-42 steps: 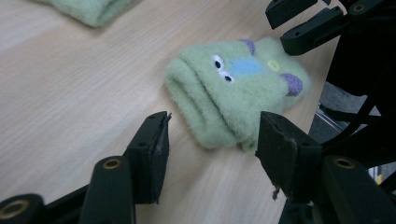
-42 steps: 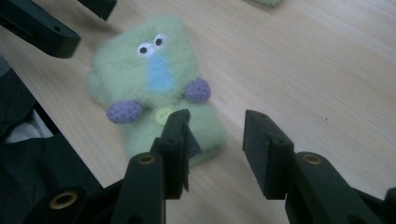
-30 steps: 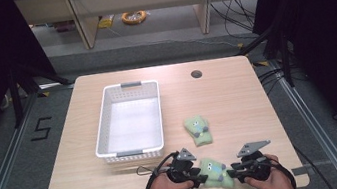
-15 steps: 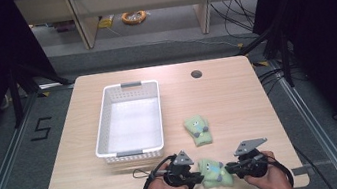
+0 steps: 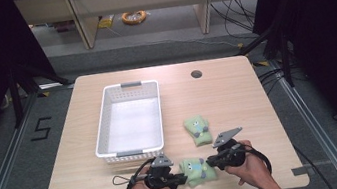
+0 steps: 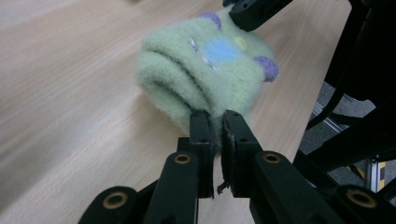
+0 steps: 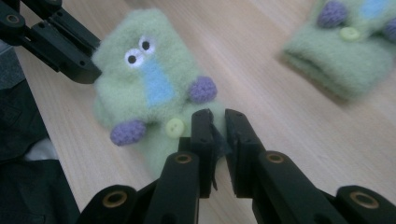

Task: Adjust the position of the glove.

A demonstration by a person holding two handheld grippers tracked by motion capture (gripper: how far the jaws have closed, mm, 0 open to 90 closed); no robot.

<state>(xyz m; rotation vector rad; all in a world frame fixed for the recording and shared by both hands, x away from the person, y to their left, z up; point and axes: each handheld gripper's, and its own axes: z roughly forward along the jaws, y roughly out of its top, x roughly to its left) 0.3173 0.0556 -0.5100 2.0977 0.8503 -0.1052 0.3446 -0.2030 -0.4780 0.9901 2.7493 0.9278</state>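
Two green fuzzy socks: one [image 5: 196, 169] near the table [image 5: 236, 89] front edge, right of the basket's near corner; another [image 5: 198, 130] just right of the basket. One white basket [image 5: 130, 120]. Two claws: left claw [image 5: 183, 178], right claw [image 5: 210, 160], beside the nearer sock.

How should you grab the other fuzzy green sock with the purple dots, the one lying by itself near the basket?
Probably by its open cuff edge. The free fuzzy green sock lies flat on the wooden table, right of the white plastic basket. In the right gripper view its cuff shows as a thick folded lip facing the near side, so come in low from there and pinch that lip.
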